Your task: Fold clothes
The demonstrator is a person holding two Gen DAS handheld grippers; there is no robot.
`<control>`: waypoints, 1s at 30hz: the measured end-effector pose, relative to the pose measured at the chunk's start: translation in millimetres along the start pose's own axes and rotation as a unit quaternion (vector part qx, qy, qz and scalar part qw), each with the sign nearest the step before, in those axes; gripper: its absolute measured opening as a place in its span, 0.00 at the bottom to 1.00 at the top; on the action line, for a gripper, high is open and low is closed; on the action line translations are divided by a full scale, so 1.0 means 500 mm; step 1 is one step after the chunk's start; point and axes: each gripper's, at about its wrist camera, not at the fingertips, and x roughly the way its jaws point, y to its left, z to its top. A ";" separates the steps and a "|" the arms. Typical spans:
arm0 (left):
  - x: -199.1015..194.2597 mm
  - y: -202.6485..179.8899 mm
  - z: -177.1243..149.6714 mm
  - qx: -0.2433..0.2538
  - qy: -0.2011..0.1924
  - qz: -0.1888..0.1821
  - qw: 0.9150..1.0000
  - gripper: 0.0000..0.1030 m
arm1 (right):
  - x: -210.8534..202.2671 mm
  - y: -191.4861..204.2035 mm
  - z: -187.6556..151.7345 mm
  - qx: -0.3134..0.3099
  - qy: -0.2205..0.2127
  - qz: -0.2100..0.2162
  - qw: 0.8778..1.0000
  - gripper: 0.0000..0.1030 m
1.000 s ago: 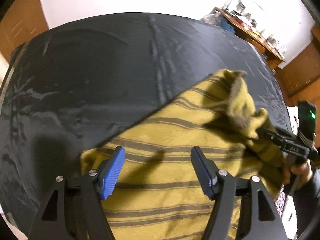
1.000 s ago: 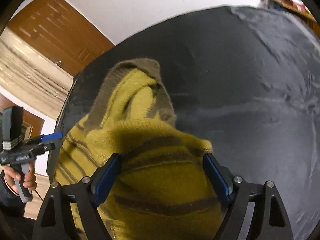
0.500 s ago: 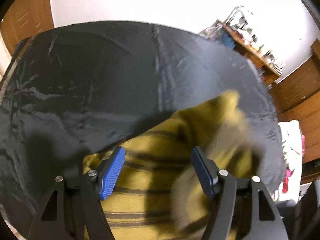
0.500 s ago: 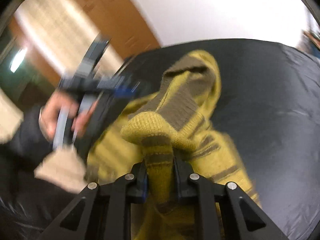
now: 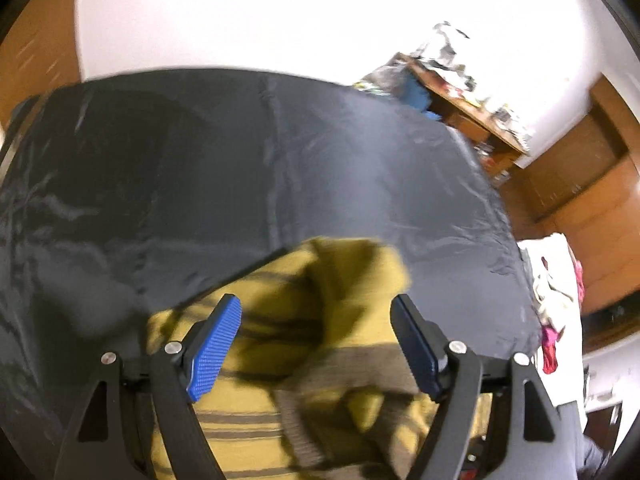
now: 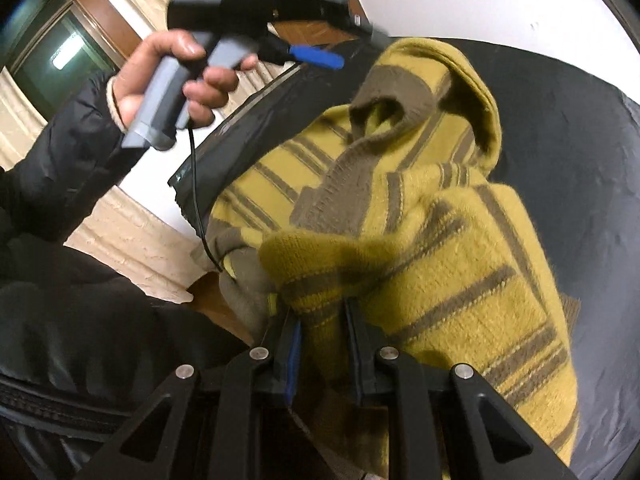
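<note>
The left gripper (image 5: 316, 344) hovers above the yellow striped sweater (image 5: 248, 432), jaws opening wide, nothing pinched, the knit bunched on the near edge of the dark table cover (image 5: 240, 168). Over on the right wrist view, the right gripper (image 6: 320, 344) is clamped narrow on a fold of sweater (image 6: 460, 264), the person's left hand (image 6: 176, 80) raised behind. I'd say lift it clear, let it hang, then spread flat before creasing.

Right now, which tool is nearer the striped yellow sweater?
Right. The right tool is clamped on the sweater; the left tool hangs above it, jaws opening, gripping nothing.
</note>
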 end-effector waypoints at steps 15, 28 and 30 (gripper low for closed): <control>0.204 -0.118 0.020 0.191 0.088 0.149 0.966 0.64 | 0.018 -0.024 -0.006 0.019 -0.005 -0.017 1.000 0.21; 0.120 -0.010 0.060 -0.003 0.027 0.058 0.998 0.14 | -0.022 -0.038 -0.011 0.049 -0.032 -0.039 0.998 0.21; 0.088 0.008 0.056 -0.025 0.014 0.045 0.999 0.14 | -0.047 -0.050 -0.007 0.067 -0.048 -0.038 0.996 0.21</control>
